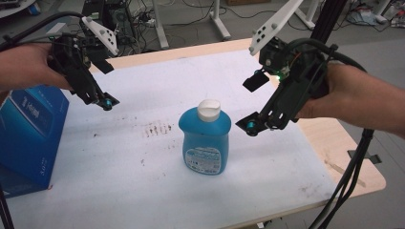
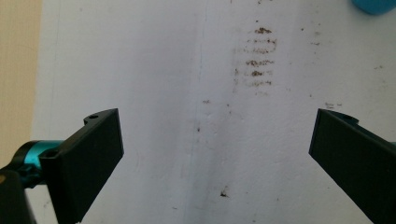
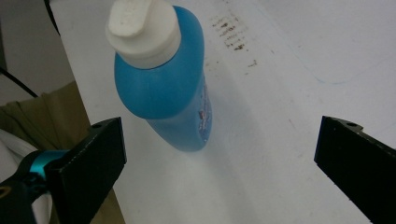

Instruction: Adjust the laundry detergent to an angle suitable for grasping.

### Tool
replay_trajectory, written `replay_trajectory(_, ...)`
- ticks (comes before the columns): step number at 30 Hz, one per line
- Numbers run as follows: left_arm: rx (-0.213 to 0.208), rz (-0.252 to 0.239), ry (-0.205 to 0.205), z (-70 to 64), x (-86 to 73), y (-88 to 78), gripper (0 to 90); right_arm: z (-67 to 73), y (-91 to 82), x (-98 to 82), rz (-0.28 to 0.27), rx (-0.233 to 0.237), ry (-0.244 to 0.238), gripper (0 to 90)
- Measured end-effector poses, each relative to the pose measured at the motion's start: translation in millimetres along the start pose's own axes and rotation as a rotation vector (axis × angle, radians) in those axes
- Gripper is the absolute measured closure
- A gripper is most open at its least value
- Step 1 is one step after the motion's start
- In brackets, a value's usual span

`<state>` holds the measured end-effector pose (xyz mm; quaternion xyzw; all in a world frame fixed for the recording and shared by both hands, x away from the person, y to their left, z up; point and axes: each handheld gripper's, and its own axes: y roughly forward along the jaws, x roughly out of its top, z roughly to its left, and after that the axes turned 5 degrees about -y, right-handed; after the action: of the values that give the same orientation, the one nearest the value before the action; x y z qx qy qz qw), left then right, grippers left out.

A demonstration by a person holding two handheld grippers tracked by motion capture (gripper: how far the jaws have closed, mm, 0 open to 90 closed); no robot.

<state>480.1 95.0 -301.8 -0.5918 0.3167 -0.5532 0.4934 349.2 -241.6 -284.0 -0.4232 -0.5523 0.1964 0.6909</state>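
— Bottle first: blue, white cap on top, standing upright near the middle of the white-covered table. Nothing touches it.

— Agreed. Which of our grippers sits closer?

— Our right gripper — it hangs just beside the cap, up and to the bottle's right in the high view, tilted down toward it. Its fingers are spread wide with nothing between them. Along its own camera the bottle lies ahead and off toward the left finger, not centred in the gap.

— And the left gripper?

— Well apart, over bare cloth beyond the brown smudges. Its fingers are spread too, empty, with just a sliver of blue at the top corner of its view.

— So we judge the reach belongs to the right hand.

— Yes. The bottle's long axis runs straight up, so we would need to swing the fingers across until the body sits between them — a slanted approach could tip it.
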Motion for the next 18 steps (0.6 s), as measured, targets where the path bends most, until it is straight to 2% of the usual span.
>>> replay_trajectory(4,0.003,0.005,0.01,-1.9,-0.7,0.0,2.9,6.0,6.7,-9.4,-0.037,-0.009,-0.003,1.2)
replay_trajectory(8,0.004,-0.003,0.003,-2.6,-1.7,0.2,2.9,11.7,13.3,-18.3,-0.082,-0.018,0.006,1.2)
replay_trajectory(12,0.006,-0.002,0.008,-3.5,-2.1,0.5,2.9,18.0,20.5,-26.6,-0.104,-0.041,-0.009,1.2)
replay_trajectory(18,0.004,-0.004,0.004,-4.2,-4.2,1.7,2.9,22.9,28.6,-36.9,-0.138,-0.068,0.005,1.2)
